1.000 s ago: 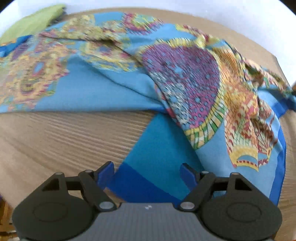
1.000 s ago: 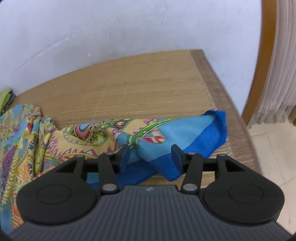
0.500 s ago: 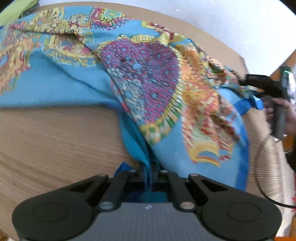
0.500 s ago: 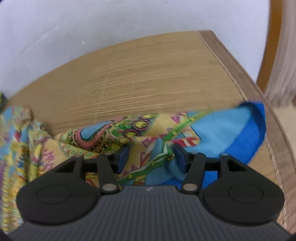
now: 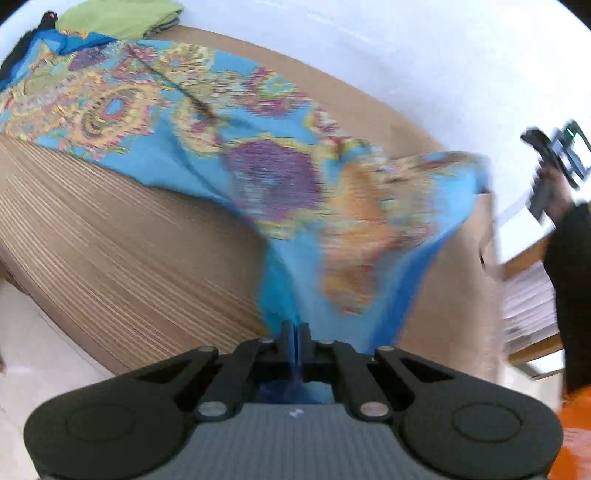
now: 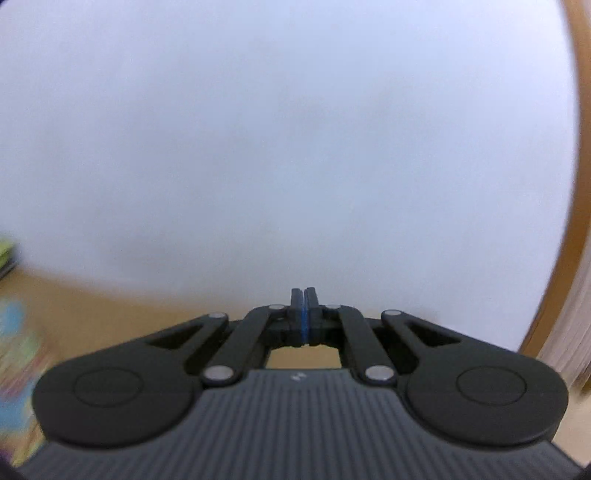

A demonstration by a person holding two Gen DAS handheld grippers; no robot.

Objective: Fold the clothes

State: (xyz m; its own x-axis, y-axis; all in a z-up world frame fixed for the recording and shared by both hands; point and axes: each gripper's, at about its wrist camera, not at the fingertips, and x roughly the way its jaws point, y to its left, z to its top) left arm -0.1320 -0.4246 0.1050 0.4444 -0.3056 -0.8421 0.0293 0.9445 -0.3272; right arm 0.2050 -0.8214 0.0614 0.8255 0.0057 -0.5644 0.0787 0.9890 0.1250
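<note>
While white wall (image 6: 295,129) fills view, scarf (image 5: 258,177) drapes wooden table (image 5: 110,251).

Patterned cloth (image 5: 258,162): sky-blue ground, darker blue border, paisley-like swirls in yellow, orange and purple; one large purple dotted patch near the middle. Green garment (image 5: 118,16): plain lime. Table (image 5: 122,266): tan wood with fine pale stripes. Wall (image 6: 295,129): plain white. Left gripper (image 5: 294,332): black, grey ribbed body. Right gripper (image 6: 304,306): black, thin blue line between the fingers.
</note>
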